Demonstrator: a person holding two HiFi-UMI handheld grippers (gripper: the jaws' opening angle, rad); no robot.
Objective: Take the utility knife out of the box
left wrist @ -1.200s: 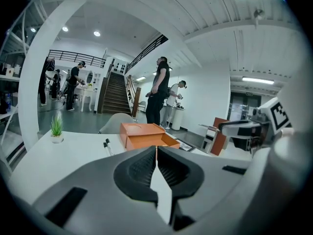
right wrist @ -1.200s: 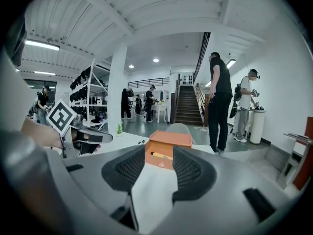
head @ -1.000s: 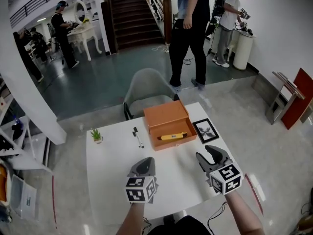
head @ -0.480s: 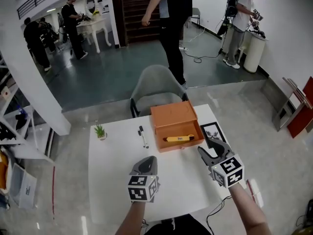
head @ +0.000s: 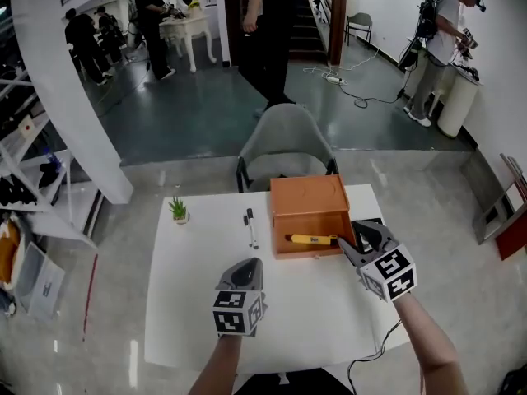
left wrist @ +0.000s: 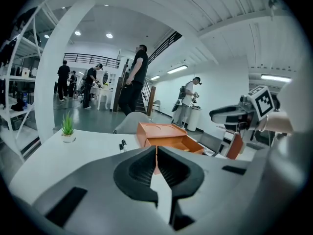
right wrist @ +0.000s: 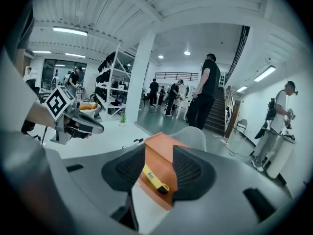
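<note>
- The right gripper (head: pixel 359 239) is hovering just at the right front corner of the open orange rectangular box (head: pixel 306 252), with its jaws standing wide apart.
- In the right gripper view, the gap between the two dark ribbed pads (right wrist: pixel 131 169) is framing the box (right wrist: pixel 161 153) and the knife. Neither pad is pressing on anything, so this gripper is holding nothing.
- From the head view it is hard to say whether a jaw tip is brushing the box's corner. It looks just beside it rather than on it.
- The yellow utility knife (head: pixel 313 239) is lying flat inside the box, along the front wall, with its dark end pointing left.
- In the right gripper view the knife (right wrist: pixel 155 179) is showing as a yellow bar slanting down across the orange floor.
- The left gripper (head: pixel 245 268) is hanging over the bare white table (head: pixel 189 295), well apart from the box and nearer the person.
- In the left gripper view its jaws (left wrist: pixel 156 151) are sitting together, with only a thin slit between the pads and nothing caught in it.
- Left of the box, two dark marker pens (head: pixel 250 225) are lying side by side on the table.
- A small green potted plant (head: pixel 179 211) is standing near the far left corner.
- A grey chair (head: pixel 284 142) is tucked in behind the table's far edge.
</note>
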